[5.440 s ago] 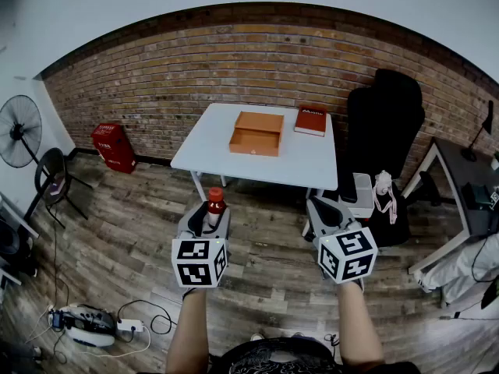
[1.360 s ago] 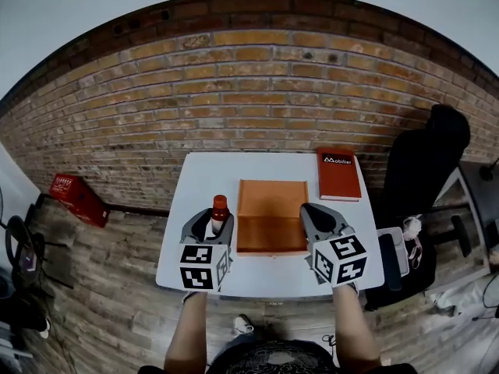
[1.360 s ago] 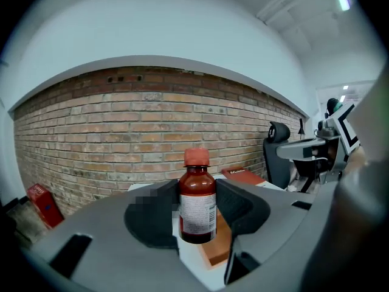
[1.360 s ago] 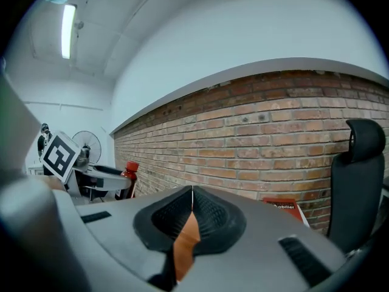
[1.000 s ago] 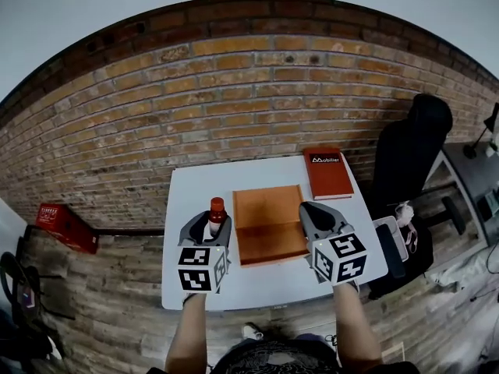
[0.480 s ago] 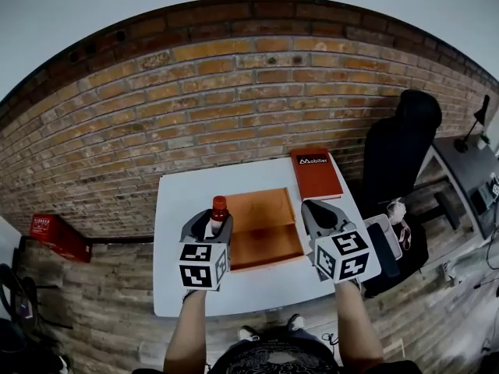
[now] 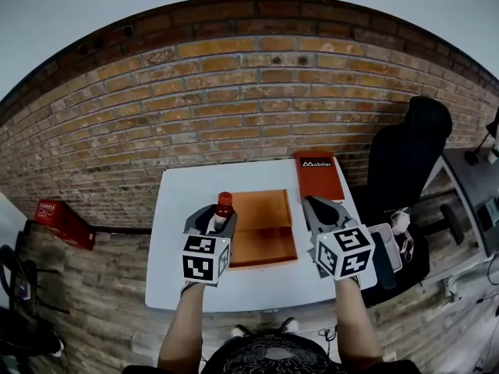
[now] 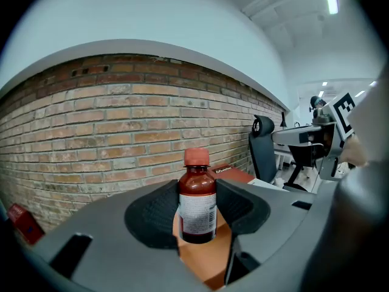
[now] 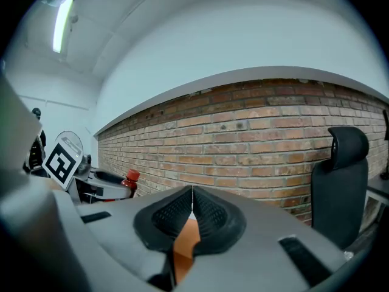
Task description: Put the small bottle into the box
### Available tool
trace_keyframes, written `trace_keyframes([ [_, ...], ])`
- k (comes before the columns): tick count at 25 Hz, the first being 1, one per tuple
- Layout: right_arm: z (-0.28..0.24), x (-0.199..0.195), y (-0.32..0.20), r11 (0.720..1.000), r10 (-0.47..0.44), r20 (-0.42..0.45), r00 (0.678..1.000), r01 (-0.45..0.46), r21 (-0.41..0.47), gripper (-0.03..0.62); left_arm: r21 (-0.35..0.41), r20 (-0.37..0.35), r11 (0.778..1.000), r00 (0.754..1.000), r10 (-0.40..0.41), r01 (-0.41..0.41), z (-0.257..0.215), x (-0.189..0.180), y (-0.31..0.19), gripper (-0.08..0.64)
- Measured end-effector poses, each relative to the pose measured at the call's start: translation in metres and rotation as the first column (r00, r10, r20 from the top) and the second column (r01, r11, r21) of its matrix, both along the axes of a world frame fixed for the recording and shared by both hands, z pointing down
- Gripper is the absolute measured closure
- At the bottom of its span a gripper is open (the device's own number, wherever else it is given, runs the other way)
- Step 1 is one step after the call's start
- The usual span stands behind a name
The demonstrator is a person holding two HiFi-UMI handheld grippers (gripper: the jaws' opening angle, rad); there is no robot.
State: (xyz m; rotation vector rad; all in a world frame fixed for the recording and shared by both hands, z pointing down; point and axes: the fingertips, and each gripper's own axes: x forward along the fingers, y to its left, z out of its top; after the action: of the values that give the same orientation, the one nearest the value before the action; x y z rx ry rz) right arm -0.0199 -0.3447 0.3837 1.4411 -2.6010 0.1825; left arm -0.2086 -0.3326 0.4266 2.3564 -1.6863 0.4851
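A small brown bottle [image 7: 223,212] with a red cap and white label stands upright between the jaws of my left gripper [image 7: 215,219], which is shut on it. In the left gripper view the bottle [image 8: 197,201] fills the gap between the two pads. The open orange box [image 7: 261,228] lies on the white table [image 7: 175,248], just right of the bottle and between the two grippers. My right gripper [image 7: 320,211] hovers at the box's right edge; its jaws meet with nothing held [image 9: 192,215]. The bottle [image 9: 129,182] also shows at the left of the right gripper view.
A red book [image 7: 318,174] lies at the table's far right corner. A brick wall [image 7: 234,107] runs behind the table. A black office chair [image 7: 409,158] stands to the right, and a red crate [image 7: 59,216] sits on the floor at left.
The left gripper with the bottle has shifted right, closer to the box's left edge. The view has swung slightly, and the right gripper keeps its place by the box.
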Motion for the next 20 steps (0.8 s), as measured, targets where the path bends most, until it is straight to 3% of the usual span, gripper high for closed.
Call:
trace_keyframes([
  [6,0.004,0.002,-0.002,1.0,-0.012,0.005,1.0,0.012,-0.007,0.571,-0.085,0.024,0.995,0.998,0.059,-0.056,0.017,0.018,-0.005,0.351],
  [10,0.005,0.006,-0.001,1.0,-0.011,0.002,1.0,0.011,-0.008,0.571,-0.165,0.019,0.98,0.993,0.119,-0.114,0.035,0.034,-0.009,0.351],
  [14,0.008,0.012,0.001,1.0,0.0,0.0,1.0,0.0,-0.014,0.571,-0.244,-0.006,0.954,0.984,0.178,-0.174,0.054,0.052,-0.01,0.351],
  [20,0.01,0.022,0.002,1.0,0.021,0.0,1.0,-0.021,-0.017,0.571,-0.349,-0.019,0.898,0.96,0.278,-0.267,0.082,0.081,-0.006,0.351],
])
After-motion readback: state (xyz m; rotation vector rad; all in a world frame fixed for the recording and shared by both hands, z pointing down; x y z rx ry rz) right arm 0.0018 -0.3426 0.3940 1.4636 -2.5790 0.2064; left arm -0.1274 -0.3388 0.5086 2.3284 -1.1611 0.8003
